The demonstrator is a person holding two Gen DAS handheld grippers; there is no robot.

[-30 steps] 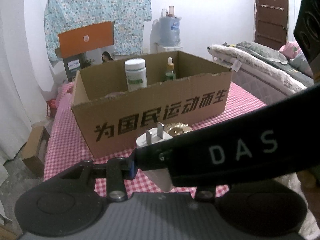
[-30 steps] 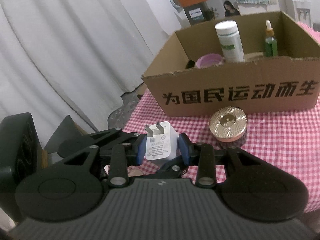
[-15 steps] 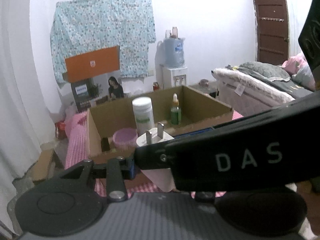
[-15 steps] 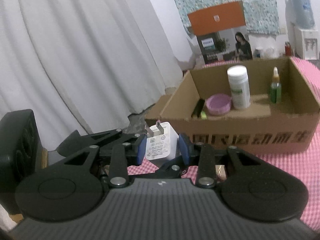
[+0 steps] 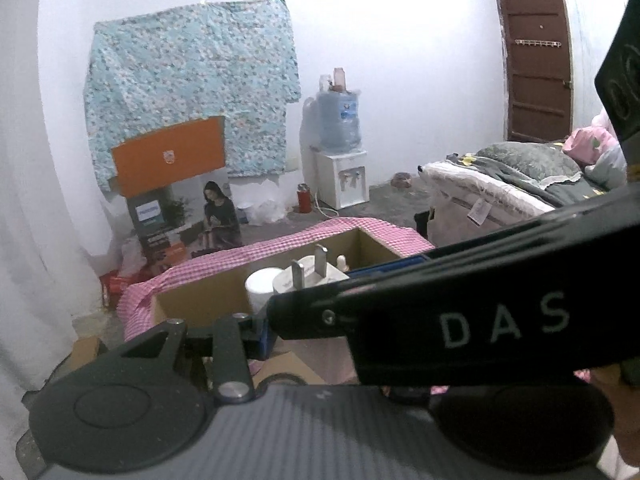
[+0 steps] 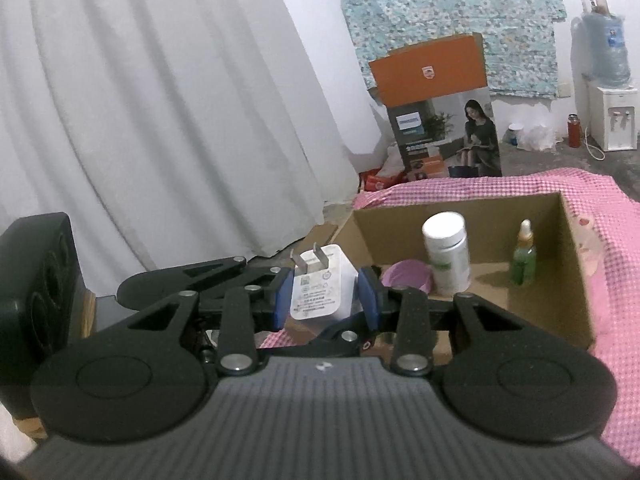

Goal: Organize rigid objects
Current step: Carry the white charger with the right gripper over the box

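**Inspector:** Report from the left. State of the tongs?

**Operator:** Left gripper: I see only one of its pads, and it sits right against the charger. The other finger is hidden behind the right gripper's arm, which crosses that view, so I cannot tell whether the left has a hold. Right gripper: narrowly open and closed on the charger, with a blue pad pressed to each side of the white body.

**Inspector:** Attitude of the charger?

**Operator:** Long axis near upright, leaning slightly away from me, with the prongs at the top. It is carried in the air above the near-left part of the cardboard box.

**Inspector:** And the relation that governs the next move?

**Operator:** The box floor lies ahead, below and to the right of the right-hand tongs. Inside it, left to right, are a pink dish, a white bottle and a green dropper bottle. The dish and the white bottle are close together. The bare floor I can see is between the two bottles. I judge the right hand is the one placed to lower the charger there, steering right of the white bottle.
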